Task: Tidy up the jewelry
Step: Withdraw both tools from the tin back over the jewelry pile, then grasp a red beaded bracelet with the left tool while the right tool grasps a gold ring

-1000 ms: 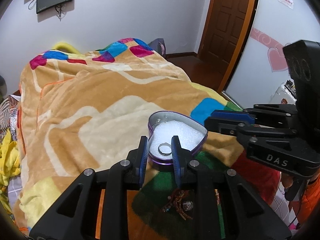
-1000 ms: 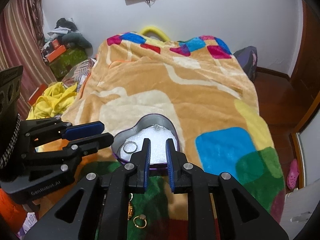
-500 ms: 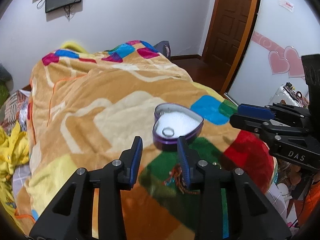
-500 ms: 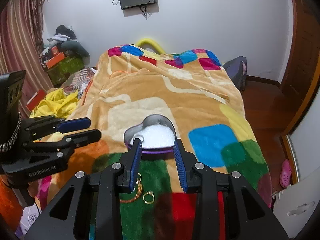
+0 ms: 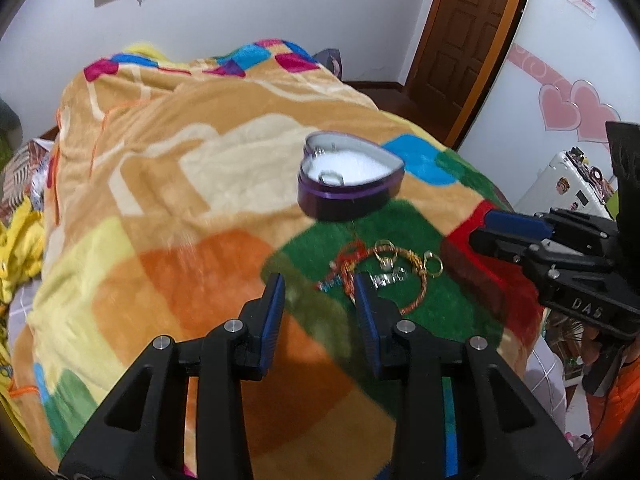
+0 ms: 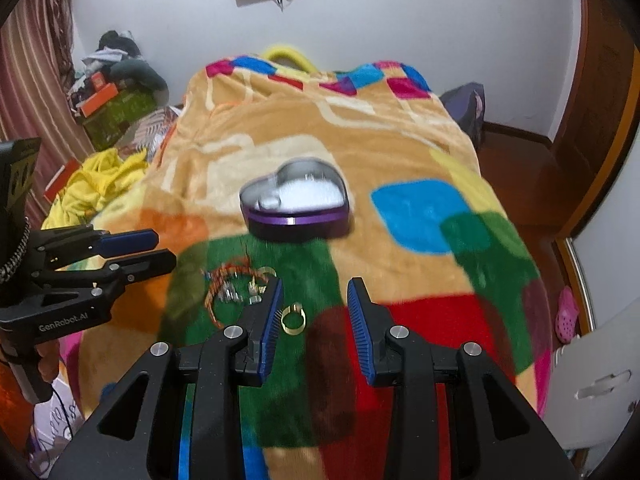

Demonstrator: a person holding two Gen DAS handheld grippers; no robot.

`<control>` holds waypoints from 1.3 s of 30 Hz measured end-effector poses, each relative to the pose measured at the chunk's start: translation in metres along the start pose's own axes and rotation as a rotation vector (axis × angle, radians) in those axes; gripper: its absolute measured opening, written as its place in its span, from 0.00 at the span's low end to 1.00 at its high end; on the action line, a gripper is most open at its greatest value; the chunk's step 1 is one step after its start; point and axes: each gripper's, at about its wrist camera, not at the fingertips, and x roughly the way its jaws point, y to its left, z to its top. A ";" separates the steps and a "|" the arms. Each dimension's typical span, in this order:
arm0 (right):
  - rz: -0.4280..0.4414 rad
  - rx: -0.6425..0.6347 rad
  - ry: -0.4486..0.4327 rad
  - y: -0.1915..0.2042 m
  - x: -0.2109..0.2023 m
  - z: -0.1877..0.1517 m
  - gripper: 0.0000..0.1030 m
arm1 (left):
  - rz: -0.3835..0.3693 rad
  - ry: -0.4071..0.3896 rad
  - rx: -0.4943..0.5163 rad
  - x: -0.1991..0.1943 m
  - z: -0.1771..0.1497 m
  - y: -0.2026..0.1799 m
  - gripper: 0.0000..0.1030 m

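A purple heart-shaped tin with white foam stands open on the blanket, and a silver ring lies inside it. In front of the tin, on a green patch, lies a tangle of bracelets and rings. A gold ring lies apart from it, beside my right gripper's left finger. My left gripper hovers open just left of the tangle with nothing between its fingers. My right gripper is open and empty too, above the green and red patches.
The colourful blanket covers the whole bed. Yellow clothes and boxes lie on the floor to the left. A wooden door, a white suitcase and a pink shoe are to the right.
Both grippers have drawn back from the tin toward the near end of the bed, and their jaws have widened. The silver ring once between the left fingers stays in the tin.
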 end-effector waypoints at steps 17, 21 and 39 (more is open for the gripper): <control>0.019 -0.044 0.080 0.007 0.024 -0.031 0.29 | -0.055 0.085 -0.022 0.030 -0.013 -0.015 0.27; 0.024 -0.031 0.061 0.004 0.026 -0.029 0.29 | -0.076 0.090 -0.037 0.034 -0.010 -0.016 0.27; 0.026 -0.073 0.023 0.011 0.032 -0.029 0.18 | -0.046 0.085 -0.045 0.046 -0.007 -0.015 0.15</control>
